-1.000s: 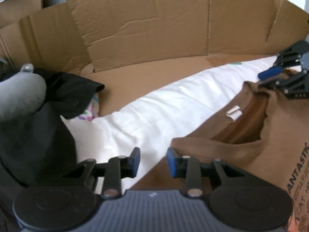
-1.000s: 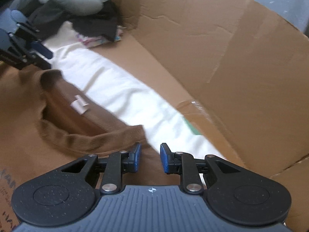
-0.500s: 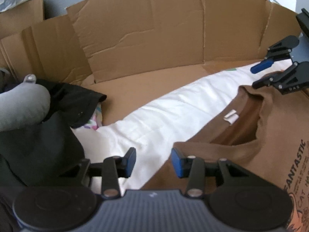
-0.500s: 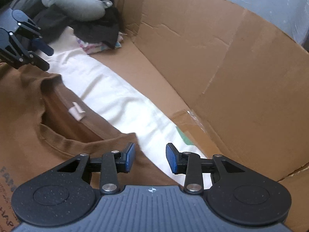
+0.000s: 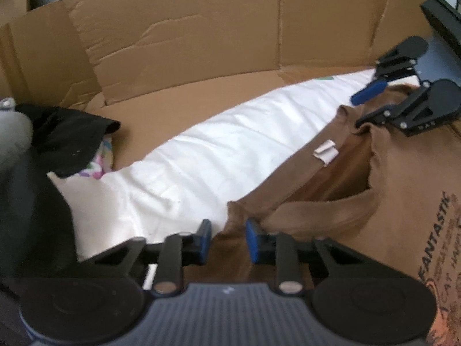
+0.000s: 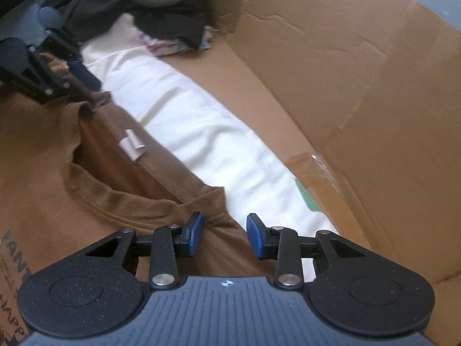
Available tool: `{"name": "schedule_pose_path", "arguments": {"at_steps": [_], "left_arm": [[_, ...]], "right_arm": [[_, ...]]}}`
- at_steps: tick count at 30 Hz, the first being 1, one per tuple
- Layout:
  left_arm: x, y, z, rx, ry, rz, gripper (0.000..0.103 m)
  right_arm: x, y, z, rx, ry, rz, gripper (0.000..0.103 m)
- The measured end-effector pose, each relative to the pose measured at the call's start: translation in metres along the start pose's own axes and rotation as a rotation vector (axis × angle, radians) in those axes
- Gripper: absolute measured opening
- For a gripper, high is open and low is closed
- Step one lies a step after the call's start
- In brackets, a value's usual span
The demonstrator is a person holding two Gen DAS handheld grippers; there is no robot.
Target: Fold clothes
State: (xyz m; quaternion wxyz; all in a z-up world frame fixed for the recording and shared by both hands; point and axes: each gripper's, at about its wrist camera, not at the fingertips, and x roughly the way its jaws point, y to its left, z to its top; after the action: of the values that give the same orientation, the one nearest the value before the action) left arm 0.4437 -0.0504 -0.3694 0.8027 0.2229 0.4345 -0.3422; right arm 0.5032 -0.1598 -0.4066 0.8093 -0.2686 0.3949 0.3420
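Note:
A brown T-shirt [image 5: 389, 201] with printed lettering lies neck-up on a white sheet [image 5: 201, 155], its white label [image 5: 325, 152] showing inside the collar. My left gripper [image 5: 229, 238] is at one shoulder by the collar. Its jaws are closing and a bunched ridge of brown cloth is pinched between the blue pads. In the right wrist view the same T-shirt [image 6: 43, 158] fills the left side. My right gripper [image 6: 224, 232] stands open over the other shoulder; cloth lies between its pads, but they do not press it. The right gripper [image 5: 371, 105] also shows at the far right of the left wrist view.
Cardboard walls [image 5: 187, 28] ring the sheet, with a cardboard floor strip beyond it. A heap of dark clothes [image 5: 66, 135] with a grey item [image 5: 11, 132] and a flowered cloth lies at the far left. In the right wrist view the cardboard [image 6: 345, 86] rises close on the right.
The left jaws have narrowed onto the shirt's shoulder, and the cloth now puckers between them. The right jaws stand a little wider than a second ago. Both grippers stayed near the collar.

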Motion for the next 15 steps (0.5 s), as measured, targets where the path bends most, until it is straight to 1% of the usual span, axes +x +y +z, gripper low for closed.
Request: {"name": "schedule_pose_path", "arguments": {"at_steps": [2,3,6,7,8,10,11,15], "left_arm": [[0.000,-0.002,0.001,0.023,0.006,-0.016,0.013],[-0.001,-0.004,0.001,0.040,0.010,-0.017,0.013],[-0.001,-0.008,0.002,0.080,0.017,-0.023,0.012],[-0.001,-0.008,0.002,0.087,0.017,-0.024,0.011],[-0.002,-0.008,0.002,0.099,0.014,-0.019,0.009],[-0.005,-0.011,0.001,0.128,-0.002,0.002,0.007],[-0.008,-0.013,0.000,0.146,-0.015,0.019,0.006],[-0.022,-0.018,-0.005,0.192,-0.089,0.100,0.006]], "right_arm": [[0.003,0.002,0.002,-0.027,0.009,0.016,0.042],[0.004,0.004,0.003,-0.041,0.009,0.020,0.041],[0.006,0.007,0.006,-0.076,0.010,0.035,0.029],[0.005,0.009,0.006,-0.085,0.010,0.039,0.020],[0.005,0.010,0.006,-0.094,0.010,0.043,0.017],[0.002,0.014,0.006,-0.116,-0.001,0.008,0.008],[0.000,0.015,0.006,-0.121,-0.008,-0.010,0.007],[-0.015,0.016,0.005,-0.139,-0.081,-0.102,0.006]]}}
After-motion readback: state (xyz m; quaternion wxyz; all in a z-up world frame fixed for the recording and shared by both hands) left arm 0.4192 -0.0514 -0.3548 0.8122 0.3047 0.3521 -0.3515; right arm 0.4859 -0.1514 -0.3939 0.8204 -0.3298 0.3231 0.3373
